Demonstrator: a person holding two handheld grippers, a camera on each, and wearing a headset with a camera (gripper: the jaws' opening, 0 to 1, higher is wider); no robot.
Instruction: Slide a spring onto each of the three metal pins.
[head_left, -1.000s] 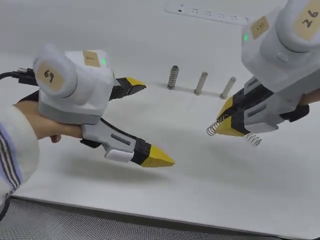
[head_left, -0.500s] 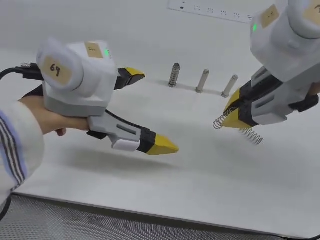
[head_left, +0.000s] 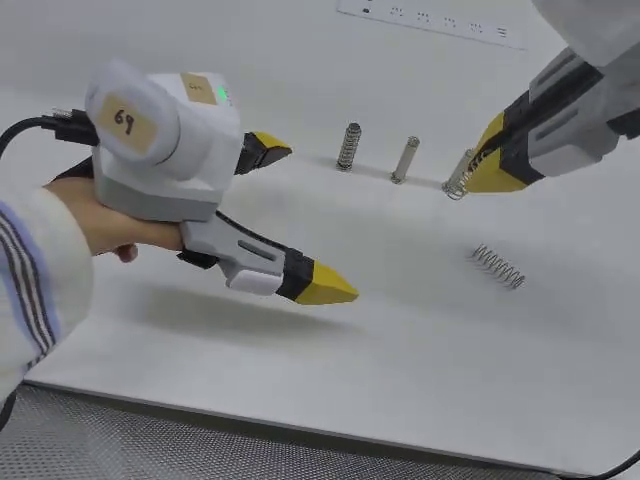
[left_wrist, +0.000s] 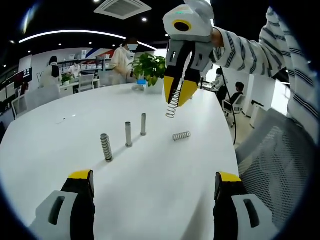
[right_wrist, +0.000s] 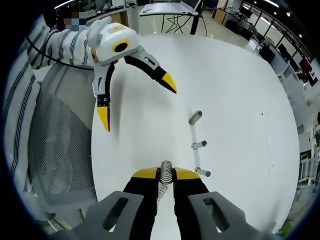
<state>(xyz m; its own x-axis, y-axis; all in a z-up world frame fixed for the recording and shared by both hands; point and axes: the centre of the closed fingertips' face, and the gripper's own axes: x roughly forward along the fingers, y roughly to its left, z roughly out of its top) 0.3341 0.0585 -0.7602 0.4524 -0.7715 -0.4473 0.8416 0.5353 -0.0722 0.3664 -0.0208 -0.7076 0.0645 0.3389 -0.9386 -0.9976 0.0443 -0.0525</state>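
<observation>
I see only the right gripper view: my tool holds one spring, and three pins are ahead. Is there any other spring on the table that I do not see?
Observer: Yes. A loose spring lies flat on the table, on the near side of the pin row in the head view.
Operator: Is the held spring on a pin yet?
Observer: No. In the left gripper view it hangs in the air from the right tool, beside the nearest bare pin and apart from it.
Operator: The far pin is too small for me to judge.
Observer: A fitted spring already sits around it.
</observation>
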